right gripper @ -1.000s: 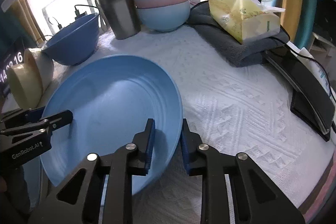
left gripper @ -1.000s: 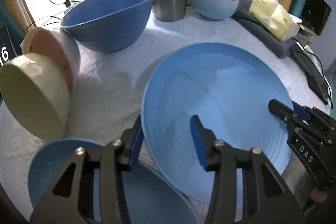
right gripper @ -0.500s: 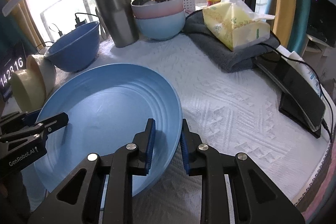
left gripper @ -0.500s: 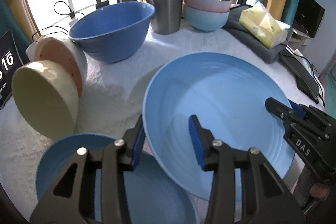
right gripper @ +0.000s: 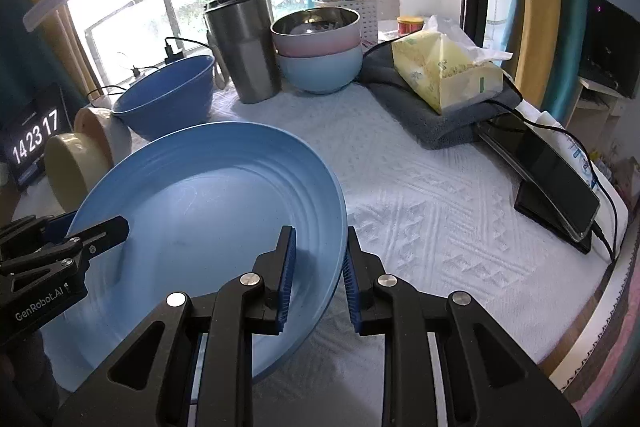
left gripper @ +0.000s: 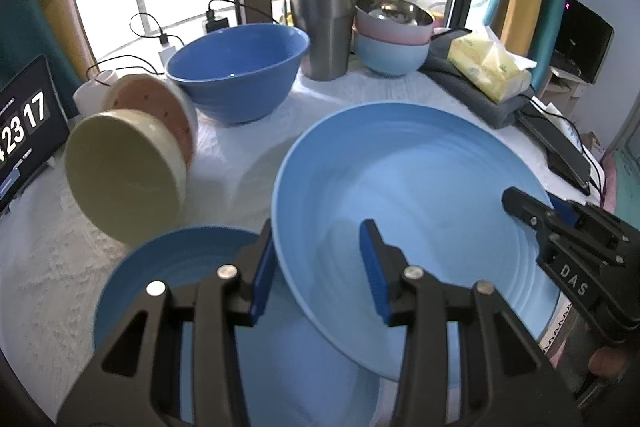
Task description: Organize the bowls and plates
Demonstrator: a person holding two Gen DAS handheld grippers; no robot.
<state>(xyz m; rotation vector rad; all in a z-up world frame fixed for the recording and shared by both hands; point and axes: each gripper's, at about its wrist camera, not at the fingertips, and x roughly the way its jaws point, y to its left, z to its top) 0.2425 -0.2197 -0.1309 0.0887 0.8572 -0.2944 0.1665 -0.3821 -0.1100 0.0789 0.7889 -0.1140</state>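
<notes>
A large light blue plate [left gripper: 412, 195] [right gripper: 208, 211] hangs tilted above the table, held at two sides. My right gripper [right gripper: 318, 267] is shut on its right rim. My left gripper [left gripper: 318, 267] straddles its left rim with a wide gap between the fingers, so it looks open. A second light blue plate [left gripper: 176, 291] lies flat on the table under the left gripper. A dark blue bowl [left gripper: 240, 71], a cream bowl [left gripper: 120, 175] and a pink bowl [left gripper: 156, 107] on their sides, and stacked bowls [left gripper: 392, 43] sit behind.
A steel tumbler [left gripper: 324, 23] stands at the back. A grey towel [right gripper: 424, 111] with a yellow tissue pack [right gripper: 444, 75] and a phone [right gripper: 548, 167] lie at the right. A clock screen [left gripper: 24, 123] and cables sit at the left. The table edge [right gripper: 592, 307] is near right.
Both grippers have lifted the large plate higher off the table. The flat plate beneath the left gripper shows more. The grips look the same.
</notes>
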